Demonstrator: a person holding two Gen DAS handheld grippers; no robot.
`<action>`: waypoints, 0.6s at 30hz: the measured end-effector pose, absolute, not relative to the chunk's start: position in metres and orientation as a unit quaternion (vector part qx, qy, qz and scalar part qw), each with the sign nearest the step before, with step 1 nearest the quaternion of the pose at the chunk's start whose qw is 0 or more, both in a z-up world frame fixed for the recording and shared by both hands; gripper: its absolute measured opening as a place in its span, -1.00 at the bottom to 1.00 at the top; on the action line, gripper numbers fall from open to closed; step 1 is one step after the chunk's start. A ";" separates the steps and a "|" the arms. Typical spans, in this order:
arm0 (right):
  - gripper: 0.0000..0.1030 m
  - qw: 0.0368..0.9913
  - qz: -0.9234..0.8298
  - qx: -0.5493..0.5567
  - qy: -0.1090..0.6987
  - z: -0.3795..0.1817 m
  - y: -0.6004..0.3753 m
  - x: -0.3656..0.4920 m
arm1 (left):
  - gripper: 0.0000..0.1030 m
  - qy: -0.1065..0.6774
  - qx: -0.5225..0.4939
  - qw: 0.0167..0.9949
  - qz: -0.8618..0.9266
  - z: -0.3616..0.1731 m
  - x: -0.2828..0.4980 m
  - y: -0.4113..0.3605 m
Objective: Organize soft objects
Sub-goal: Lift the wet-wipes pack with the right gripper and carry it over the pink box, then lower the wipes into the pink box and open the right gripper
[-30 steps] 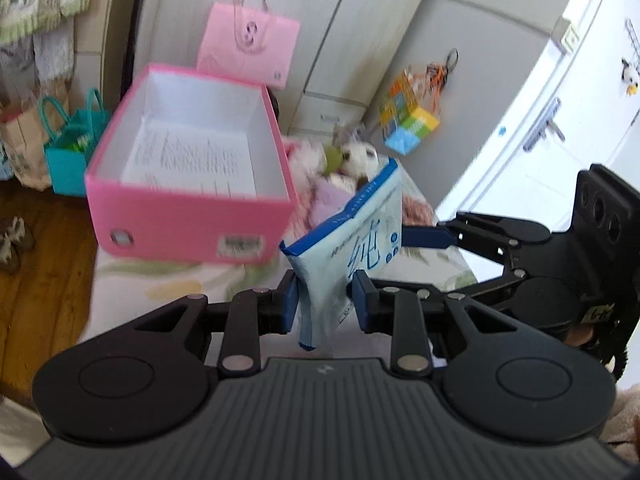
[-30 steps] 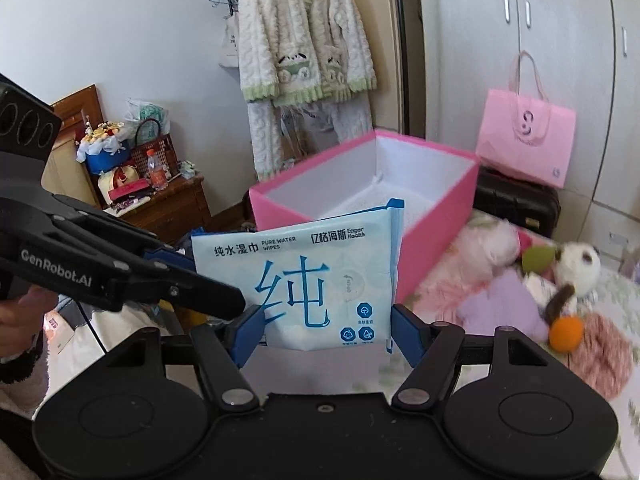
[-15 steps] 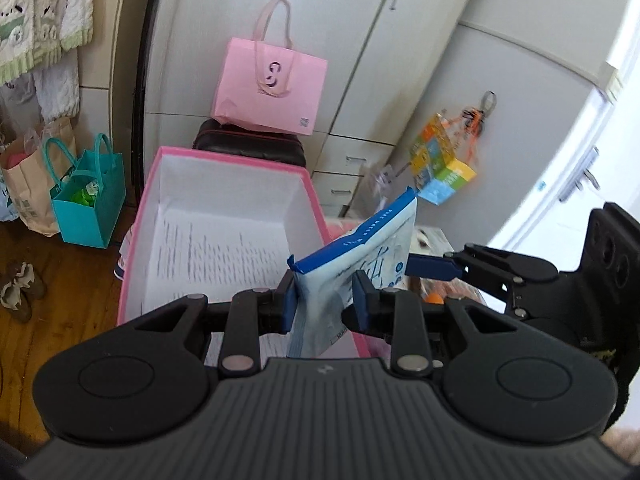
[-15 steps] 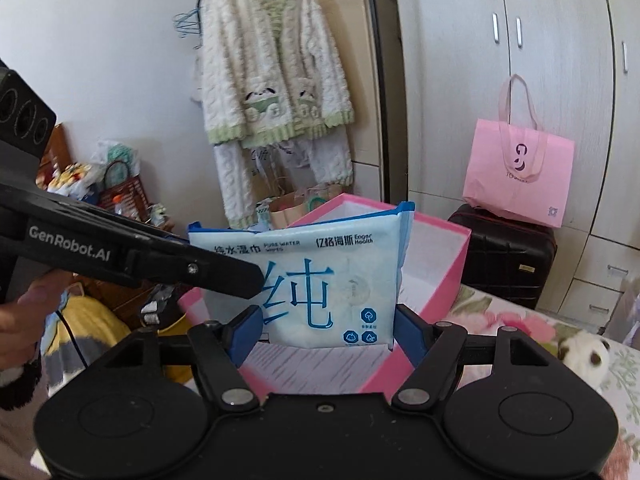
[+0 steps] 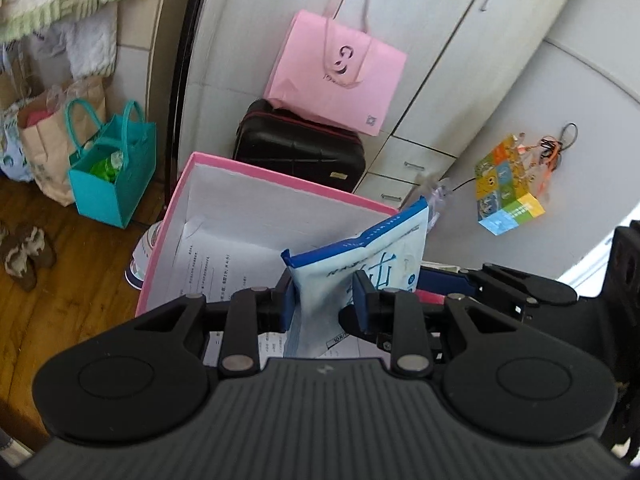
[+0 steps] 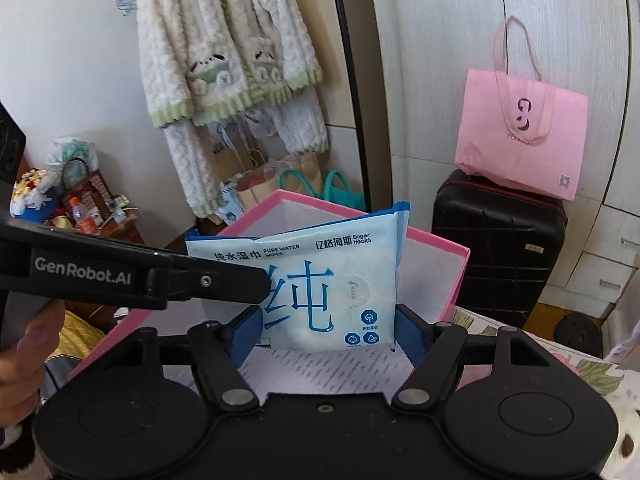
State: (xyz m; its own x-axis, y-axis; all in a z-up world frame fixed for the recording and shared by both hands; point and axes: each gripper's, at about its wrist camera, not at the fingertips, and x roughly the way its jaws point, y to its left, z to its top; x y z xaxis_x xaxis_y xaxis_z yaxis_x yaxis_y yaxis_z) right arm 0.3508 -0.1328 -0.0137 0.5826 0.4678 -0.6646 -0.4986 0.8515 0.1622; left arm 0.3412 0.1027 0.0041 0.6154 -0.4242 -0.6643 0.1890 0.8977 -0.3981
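The wipes pack (image 6: 316, 280) hangs upright just above the open pink box (image 5: 256, 208), the left tongs (image 5: 322, 296) clamped across its thickness, the right tongs (image 6: 326, 330) clamped across its width.

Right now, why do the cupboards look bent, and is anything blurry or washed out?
Left wrist view: the wide lens bows the cupboards; the pink bag is slightly smeared, and the right edge is washed out by daylight. Right wrist view: corners go dark, door lines curve, yet the wipes pack over the pink box reads sharp, evenly lit.
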 end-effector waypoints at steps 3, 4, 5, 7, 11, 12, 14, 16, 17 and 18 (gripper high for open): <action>0.49 0.887 0.270 -0.056 0.371 -0.020 -0.127 0.357 | -0.41 0.412 -0.151 0.882 -0.171 -0.005 0.354 0.101; 0.49 0.885 0.269 -0.059 0.376 -0.022 -0.127 0.361 | -0.41 0.414 -0.152 0.881 -0.171 -0.008 0.356 0.100; 0.48 0.883 0.266 -0.060 0.381 -0.024 -0.126 0.365 | -0.41 0.417 -0.154 0.880 -0.170 -0.011 0.359 0.099; 0.48 0.881 0.262 -0.068 0.387 -0.026 -0.125 0.371 | -0.39 0.422 -0.155 0.877 -0.166 -0.017 0.365 0.098; 0.48 0.882 0.254 -0.092 0.386 -0.030 -0.118 0.376 | -0.37 0.427 -0.154 0.877 -0.156 -0.024 0.373 0.095; 0.48 0.884 0.250 -0.100 0.383 -0.031 -0.117 0.376 | -0.25 0.428 -0.150 0.879 -0.151 -0.025 0.373 0.094; 0.45 0.888 0.244 -0.112 0.373 -0.030 -0.115 0.375 | -0.16 0.418 -0.125 0.889 -0.137 -0.023 0.371 0.091; 0.45 0.888 0.245 -0.113 0.372 -0.028 -0.117 0.372 | 0.06 0.399 -0.094 0.903 -0.126 -0.017 0.363 0.089; 0.45 0.887 0.249 -0.110 0.372 -0.026 -0.118 0.370 | 0.10 0.390 -0.085 0.908 -0.125 -0.013 0.358 0.089; 0.45 0.887 0.253 -0.105 0.372 -0.024 -0.120 0.367 | 0.16 0.382 -0.078 0.912 -0.125 -0.009 0.352 0.090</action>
State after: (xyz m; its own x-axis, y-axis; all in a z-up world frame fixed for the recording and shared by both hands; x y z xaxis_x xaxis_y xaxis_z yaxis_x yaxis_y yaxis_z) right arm 0.3674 -0.1199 -0.0243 0.5955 0.3701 -0.7130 -0.5270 0.8498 0.0010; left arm 0.3516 0.0899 -0.0089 0.6771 -0.2870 -0.6776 0.1685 0.9568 -0.2370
